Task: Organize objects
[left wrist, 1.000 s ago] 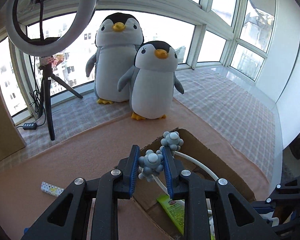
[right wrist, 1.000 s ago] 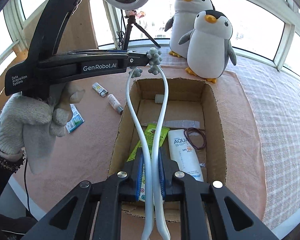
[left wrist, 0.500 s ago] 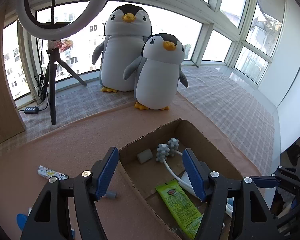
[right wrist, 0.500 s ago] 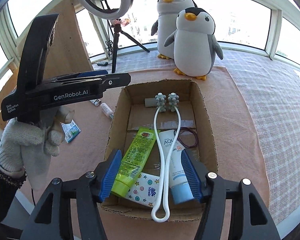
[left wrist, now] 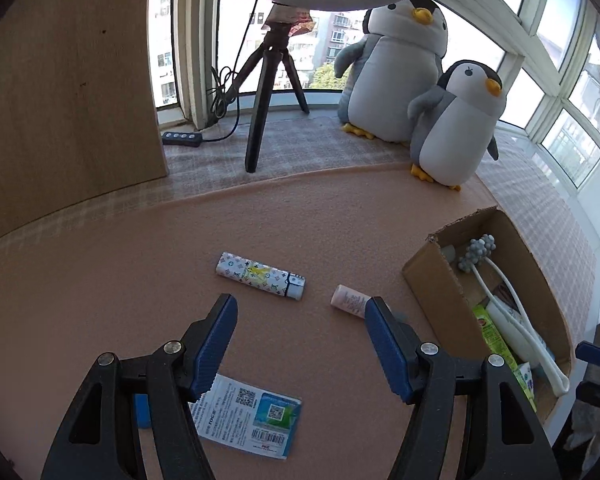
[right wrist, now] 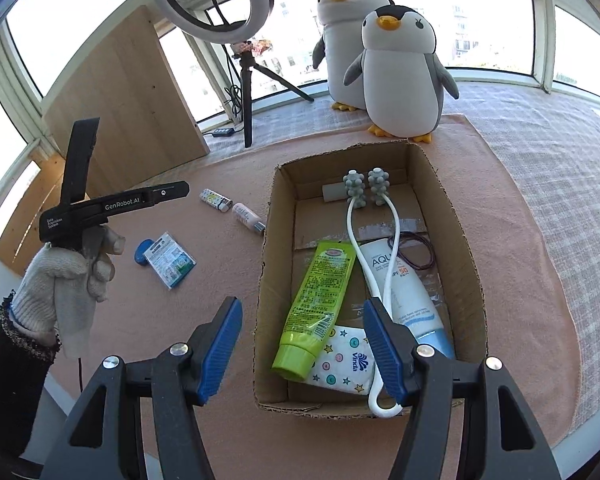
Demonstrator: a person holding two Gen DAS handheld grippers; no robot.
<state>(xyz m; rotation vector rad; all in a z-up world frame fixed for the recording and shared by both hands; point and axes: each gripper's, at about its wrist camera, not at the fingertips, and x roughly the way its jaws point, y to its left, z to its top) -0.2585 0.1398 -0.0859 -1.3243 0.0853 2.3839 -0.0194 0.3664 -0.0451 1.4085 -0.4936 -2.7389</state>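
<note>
The cardboard box [right wrist: 456, 216] [left wrist: 428, 276] holds a white neck massager [right wrist: 364, 196] [left wrist: 478, 254], a green tube [right wrist: 320, 288], a sunscreen tube [right wrist: 408, 288], a tissue pack [right wrist: 340, 364] and a hair tie [right wrist: 418, 256]. On the pink mat left of the box lie a patterned lighter [left wrist: 260, 276] [right wrist: 215, 199], a small pink tube [left wrist: 350, 300] [right wrist: 247, 216], a floss packet [left wrist: 248, 412] [right wrist: 170, 260] and a blue case [right wrist: 142, 251]. My left gripper [left wrist: 300, 344] [right wrist: 172, 192] hangs open above the mat near the lighter and pink tube. My right gripper [right wrist: 302, 348] is open over the box's near edge.
Two plush penguins [right wrist: 380, 64] [left wrist: 424, 96] sit behind the box. A ring light on a tripod [right wrist: 244, 80] [left wrist: 272, 92] and a wooden board [left wrist: 60, 96] [right wrist: 128, 92] stand at the back left. A gloved hand [right wrist: 64, 280] holds the left gripper.
Both grippers let go of the neck massager, which now lies in the box. The left gripper swung left over the mat's loose items. The right gripper drew back and up.
</note>
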